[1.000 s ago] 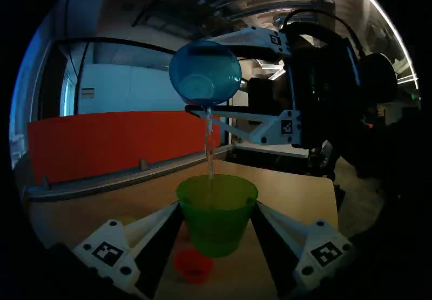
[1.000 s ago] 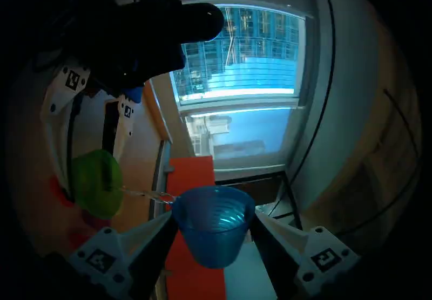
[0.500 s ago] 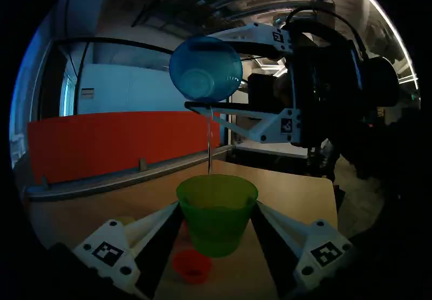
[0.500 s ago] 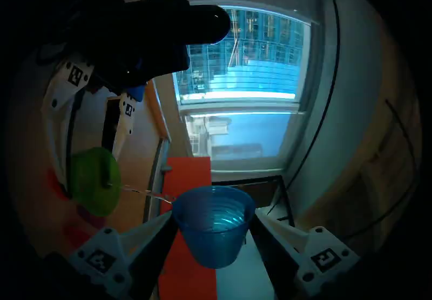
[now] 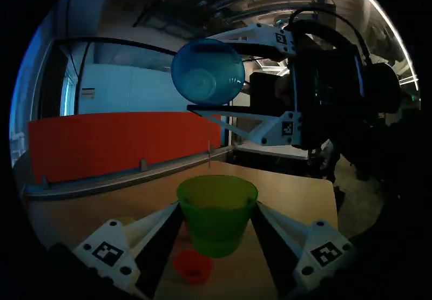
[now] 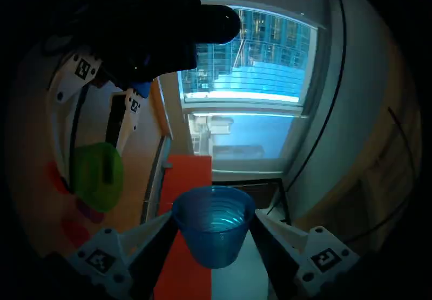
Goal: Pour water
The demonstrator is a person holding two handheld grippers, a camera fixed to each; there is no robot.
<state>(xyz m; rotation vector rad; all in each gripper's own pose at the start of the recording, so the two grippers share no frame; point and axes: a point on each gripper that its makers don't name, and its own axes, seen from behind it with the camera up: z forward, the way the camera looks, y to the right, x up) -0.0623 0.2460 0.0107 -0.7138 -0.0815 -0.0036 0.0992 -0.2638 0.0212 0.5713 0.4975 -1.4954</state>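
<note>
Green cup [image 5: 217, 216] sits clamped in the left gripper [image 5: 217, 207], lower centre; the right gripper [image 6: 213, 217] grips the blue cup [image 5: 208, 71]. It tilts, upper centre.

The green cup [image 5: 217, 213] hides most of a red thing [image 5: 184, 230]; its water level is unclear. In the right gripper view a finger [image 6: 127, 124] covers part of it.

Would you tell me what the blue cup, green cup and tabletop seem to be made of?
The blue cup looks like glossy translucent plastic: light shows through its ribbed wall. The green cup seems similar plastic, with a thin smooth rim. The tabletop looks like matte pale wood or laminate.
</note>
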